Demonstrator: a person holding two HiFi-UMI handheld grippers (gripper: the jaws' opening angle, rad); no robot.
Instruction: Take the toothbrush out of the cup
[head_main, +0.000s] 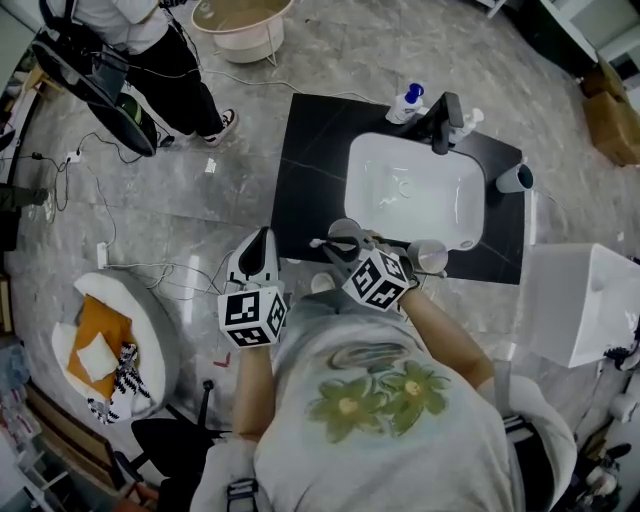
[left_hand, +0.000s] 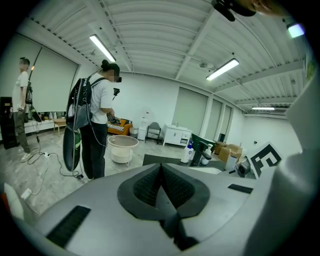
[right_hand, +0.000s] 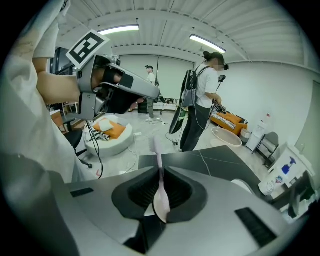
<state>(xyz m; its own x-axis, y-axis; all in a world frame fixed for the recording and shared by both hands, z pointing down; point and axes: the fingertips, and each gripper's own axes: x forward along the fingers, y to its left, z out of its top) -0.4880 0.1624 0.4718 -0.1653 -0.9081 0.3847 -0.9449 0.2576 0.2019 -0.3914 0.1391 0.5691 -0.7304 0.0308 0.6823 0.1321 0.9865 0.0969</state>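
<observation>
Right gripper view shows the right gripper (right_hand: 159, 172) clamped on the toothbrush (right_hand: 161, 199), apparently already out of the cup (head_main: 432, 257) just right of it; the left gripper (left_hand: 161, 170) is closed and empty.

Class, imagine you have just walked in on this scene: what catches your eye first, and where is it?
First comes the pale toothbrush, gripped between the fingers of the right gripper and sticking out past them, above the near edge of the black counter. Next is the white sink set into that counter, straight ahead of the person. The left gripper is shut on nothing, off the counter's near left corner.
</observation>
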